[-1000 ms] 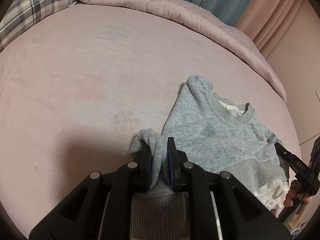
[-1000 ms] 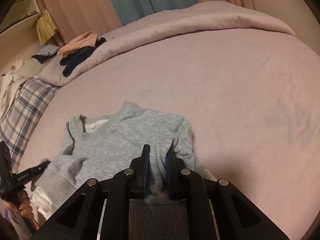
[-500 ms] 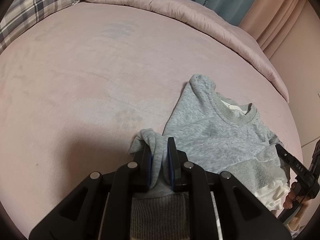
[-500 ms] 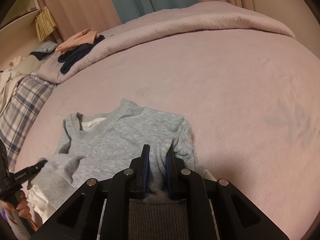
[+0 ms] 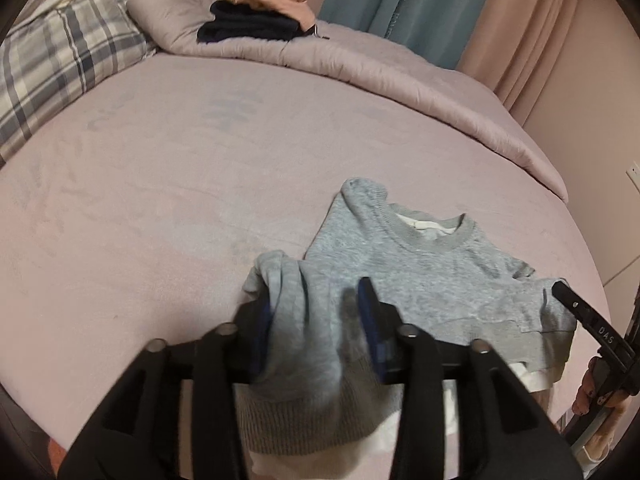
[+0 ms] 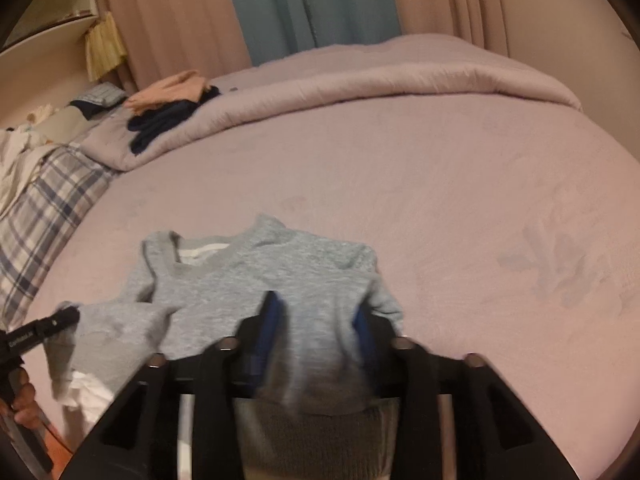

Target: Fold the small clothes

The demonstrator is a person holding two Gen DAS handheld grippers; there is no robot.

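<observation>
Sweatshirt [image 5: 424,280] — left gripper [image 5: 316,320] and right gripper [image 6: 316,320] both spread.

Gray sweatshirt [image 5: 432,280] hem behind blurred left tool [image 5: 316,320], bottom-cropped.

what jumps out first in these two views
A grey sweatshirt lies crumpled near the front edge of the pink bed. Both the left gripper and right gripper have open jaws astride its fabric. Dark and peach clothes sit piled on the far duvet.
</observation>
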